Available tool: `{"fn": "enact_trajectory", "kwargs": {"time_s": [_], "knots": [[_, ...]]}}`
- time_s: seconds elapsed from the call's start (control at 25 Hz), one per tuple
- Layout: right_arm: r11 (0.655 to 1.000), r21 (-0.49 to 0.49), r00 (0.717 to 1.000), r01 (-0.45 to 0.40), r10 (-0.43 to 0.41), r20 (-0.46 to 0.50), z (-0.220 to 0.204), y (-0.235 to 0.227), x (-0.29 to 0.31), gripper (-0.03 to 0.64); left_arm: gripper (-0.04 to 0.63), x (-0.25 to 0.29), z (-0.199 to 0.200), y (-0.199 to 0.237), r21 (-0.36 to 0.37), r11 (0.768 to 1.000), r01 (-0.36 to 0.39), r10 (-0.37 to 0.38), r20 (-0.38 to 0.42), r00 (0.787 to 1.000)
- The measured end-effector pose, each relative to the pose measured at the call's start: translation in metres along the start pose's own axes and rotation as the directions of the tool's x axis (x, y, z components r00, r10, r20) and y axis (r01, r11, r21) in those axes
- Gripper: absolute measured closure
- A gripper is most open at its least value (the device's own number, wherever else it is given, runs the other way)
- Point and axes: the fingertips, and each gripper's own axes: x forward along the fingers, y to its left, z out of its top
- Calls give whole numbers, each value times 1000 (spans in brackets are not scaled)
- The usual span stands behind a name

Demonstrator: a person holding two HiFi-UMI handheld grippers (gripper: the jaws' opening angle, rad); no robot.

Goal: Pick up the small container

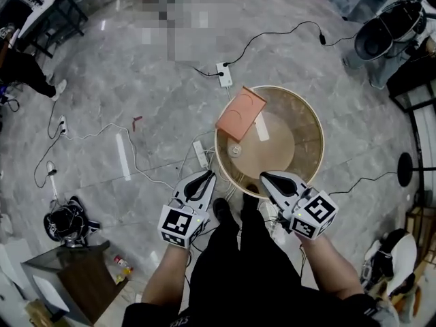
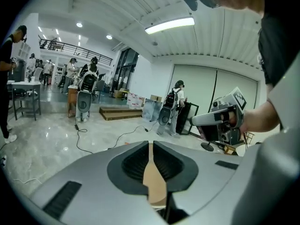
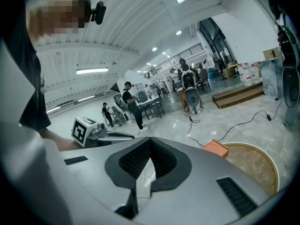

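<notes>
Tan table [image 1: 308, 129], salmon box [image 1: 240, 112], grey marbled floor [image 1: 136, 67], grey left gripper [image 1: 208, 176]

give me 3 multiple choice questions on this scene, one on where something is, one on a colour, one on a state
1. Where is the flat box?
A. on the floor beside a power strip
B. at the far-left edge of the round table
C. in the right gripper

2. What colour is the flat box?
A. blue
B. green
C. orange

3. How do the left gripper jaws stand?
A. together, empty
B. wide apart
C. shut on the box

Answers:
1 B: the head view shows it lying at the table's rim.
2 C: it looks orange in the head and right gripper views.
3 A: the left gripper view shows the tips meeting with nothing between.
</notes>
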Motion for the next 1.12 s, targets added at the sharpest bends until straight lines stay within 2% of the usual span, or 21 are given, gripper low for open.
{"fn": "enact_trajectory", "kwargs": {"time_s": [0.12,0.24,0.44,0.72,0.96,1.12], "knots": [[1000,-11,1000,-14,14,-5,-14,-27,24,603,553,37,-25,16,23,1000,2,-2,-7,1000],[1000,11,1000,-9,9,7,-31,-59,42,603,474,77,-51,27,23,1000,19,-18,-21,1000],[998,56,1000,-5,6,-20,-88,-107,70,603,408,133,-97,43,11,999,31,-31,-6,1000],[996,44,991,-77,82,-108,-144,-124,112,603,314,183,-166,64,23,999,23,-21,-64,998],[998,27,992,-63,66,-109,-161,-156,133,603,262,225,-211,74,67,996,56,-52,-72,996],[998,43,991,-43,48,-126,-186,-180,130,603,244,254,-241,80,65,997,31,-26,-78,997]]}}
